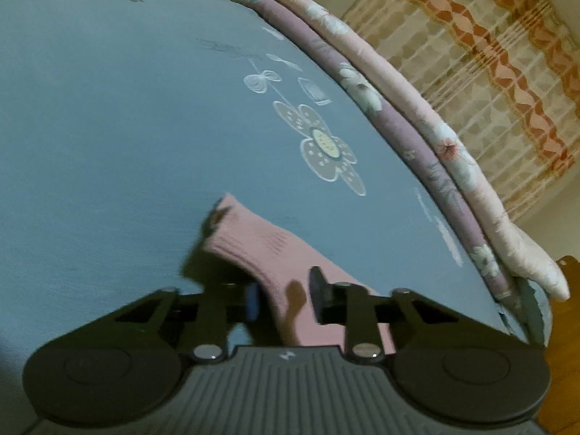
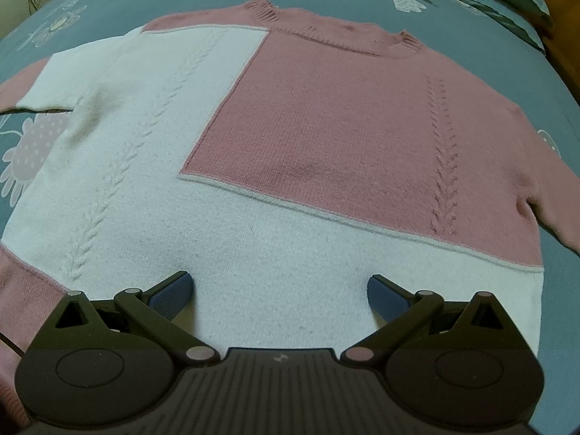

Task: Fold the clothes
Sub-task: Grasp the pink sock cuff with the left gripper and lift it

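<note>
**A:** Lying flat on the bed's blue flowered sheet (image 1: 108, 108), the knit sweater (image 2: 290, 127) shows a pink block toward 1 o'clock, cream elsewhere, with raised cable ribs.

**B:** And the right claw (image 2: 279, 293)?

**A:** Tipped steeply down over the cream hem at 6 o'clock, spread wide, gripping nothing.

**B:** The left claw (image 1: 284, 293)?

**A:** Clenched on the pink sleeve (image 1: 261, 246) at 6 o'clock. The pads are blurred and shadowed.

Sweater (image 2: 290, 137) flat (claw (image 2: 279, 299) agape).
</note>
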Demonstrator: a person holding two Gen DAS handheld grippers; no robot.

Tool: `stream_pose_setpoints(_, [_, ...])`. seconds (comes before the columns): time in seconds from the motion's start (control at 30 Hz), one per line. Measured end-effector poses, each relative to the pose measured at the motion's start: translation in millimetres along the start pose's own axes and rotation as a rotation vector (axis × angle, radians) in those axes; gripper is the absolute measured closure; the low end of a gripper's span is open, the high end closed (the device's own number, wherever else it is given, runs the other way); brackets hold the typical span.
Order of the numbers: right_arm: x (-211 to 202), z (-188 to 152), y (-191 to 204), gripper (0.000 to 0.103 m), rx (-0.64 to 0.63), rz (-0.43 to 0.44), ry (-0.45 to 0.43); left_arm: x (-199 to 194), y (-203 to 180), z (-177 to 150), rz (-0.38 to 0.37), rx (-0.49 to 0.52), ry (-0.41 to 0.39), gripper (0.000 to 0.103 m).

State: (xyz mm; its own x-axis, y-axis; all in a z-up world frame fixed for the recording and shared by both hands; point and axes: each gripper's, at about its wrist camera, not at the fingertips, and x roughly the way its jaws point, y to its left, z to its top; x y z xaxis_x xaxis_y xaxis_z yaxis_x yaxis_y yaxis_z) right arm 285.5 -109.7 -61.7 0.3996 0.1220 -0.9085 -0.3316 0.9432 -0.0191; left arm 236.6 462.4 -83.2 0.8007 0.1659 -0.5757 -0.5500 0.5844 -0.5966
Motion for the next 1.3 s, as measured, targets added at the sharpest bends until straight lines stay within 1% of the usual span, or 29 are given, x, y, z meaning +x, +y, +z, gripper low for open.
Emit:
stream_pose_setpoints(0.13, [-0.6, -1.2, 0.4, 0.0, 0.001, -0.001, -0.011, -0.5, -2.9, 0.5, 0.036, 0.011, 0.009, 0.096])
stream_pose_setpoints(0.3, [-1.6, -3.5, 1.5, 0.0, 0.003, -0.006, -0.027, -0.1, -21.8, 6.1, 0.113, 0.089, 0.041, 0.098])
stream_pose_setpoints(0.43, [-2.7, -6.4, 1.5, 0.0, 0.006, -0.009, -0.046, -5.2, -33.2, 7.1, 0.132, 0.131, 0.054, 0.098])
stream_pose_setpoints(0.53, [-2.9, -7.5, 1.2, 0.0, 0.007, -0.011, -0.056, -15.6, -46.5, 7.3, 0.123, 0.17, 0.039, 0.098])
stream_pose_setpoints(0.7, [-3.1, -4.3, 1.3, 0.0, 0.009, -0.016, -0.04, -38.6, -81.4, 8.1, 0.06, 0.245, 0.003, 0.098])
stream_pose_setpoints(0.87, [-7.3, -1.6, 4.5, 0.0, 0.015, -0.023, -0.021, -56.3, -128.1, 5.1, -0.037, 0.339, -0.025, 0.098])
stream_pose_setpoints(0.93, [-11.9, -3.5, 4.3, 0.0, 0.021, 0.001, -0.02, -62.1, -148.0, 2.0, -0.078, 0.375, -0.031, 0.099])
stream_pose_setpoints(1.03, [-20.6, -6.1, 2.6, 0.0, 0.037, 0.059, -0.025, -66.8, -177.4, -4.4, -0.138, 0.427, -0.027, 0.099])
stream_pose_setpoints(1.1, [-27.4, -7.7, 0.8, 0.0, 0.049, 0.082, -0.04, -67.7, -197.6, -10.0, -0.176, 0.464, -0.015, 0.099])
stream_pose_setpoints(1.17, [-33.5, -10.2, 0.0, 0.0, 0.044, 0.082, -0.05, -65.7, -217.7, -17.8, -0.209, 0.494, 0.002, 0.099])
stream_pose_setpoints(1.3, [-41.5, -17.3, -2.7, 0.0, 0.004, 0.055, -0.059, -64.5, -254.1, -33.9, -0.264, 0.545, 0.025, 0.098])
